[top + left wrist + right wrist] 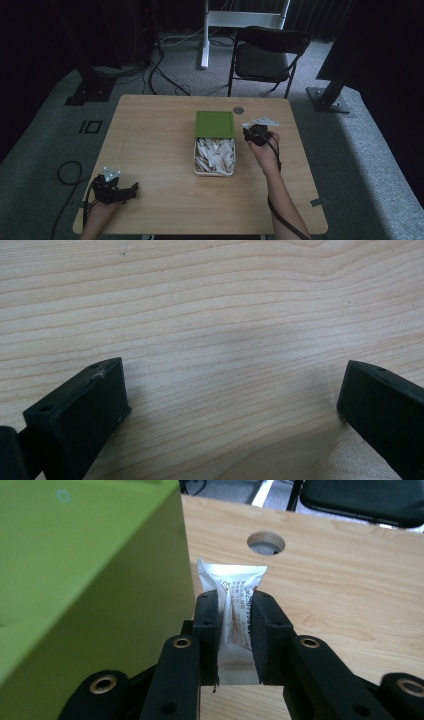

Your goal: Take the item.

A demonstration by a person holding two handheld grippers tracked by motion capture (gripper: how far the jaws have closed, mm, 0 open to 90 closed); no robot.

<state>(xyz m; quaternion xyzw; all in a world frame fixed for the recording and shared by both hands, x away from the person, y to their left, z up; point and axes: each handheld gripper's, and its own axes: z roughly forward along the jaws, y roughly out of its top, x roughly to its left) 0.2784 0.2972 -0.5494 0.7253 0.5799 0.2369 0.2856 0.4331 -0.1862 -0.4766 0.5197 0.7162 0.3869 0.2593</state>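
Observation:
A white box (196,159) full of small white packets sits mid-table, with its green lid (215,123) lying partly over its far end. My right gripper (248,130) is just right of the lid and is shut on one white packet (236,611), which stands upright between the jaws. In the right gripper view the green lid (75,575) looms close on the left. My left gripper (134,188) rests low at the table's front left, open, with bare wood between its fingers (80,410).
The wooden table (150,140) has a round cable hole (238,109) behind the lid. A black folding chair (267,52) and a white stand (207,30) are beyond the far edge. Cables lie on the grey carpet at left.

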